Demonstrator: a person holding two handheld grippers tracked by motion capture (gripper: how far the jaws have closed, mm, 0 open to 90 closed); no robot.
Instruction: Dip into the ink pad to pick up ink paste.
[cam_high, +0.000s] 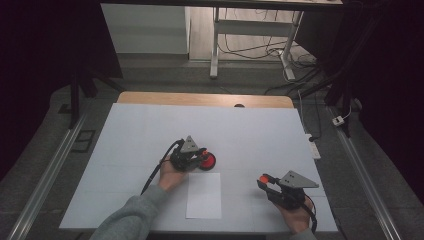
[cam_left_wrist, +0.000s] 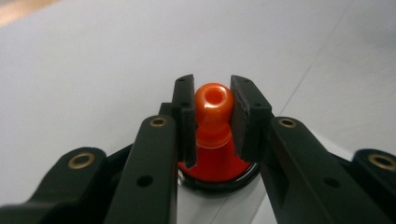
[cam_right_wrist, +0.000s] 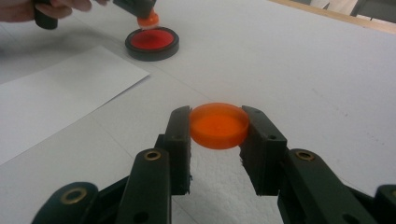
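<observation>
I've got my left gripper (cam_high: 201, 155) just left of centre in the high view, forearm coming up from the bottom edge in a grey sleeve (cam_high: 131, 217), wrist angled right. Its jaws are clamped on the glossy orange knob-handled stamp (cam_left_wrist: 213, 122), which stands over the round black-rimmed red ink pad (cam_right_wrist: 152, 42); I can't tell if the stamp's base touches the ink. The pad sits just above the top right corner of the white paper sheet (cam_high: 204, 195). My right gripper (cam_high: 264, 180) is at lower right, hand low by the table's near edge, jaws pointing left. It's clenched on the flat round translucent orange lid (cam_right_wrist: 218, 124), held level above the white table cover (cam_high: 260, 130).
</observation>
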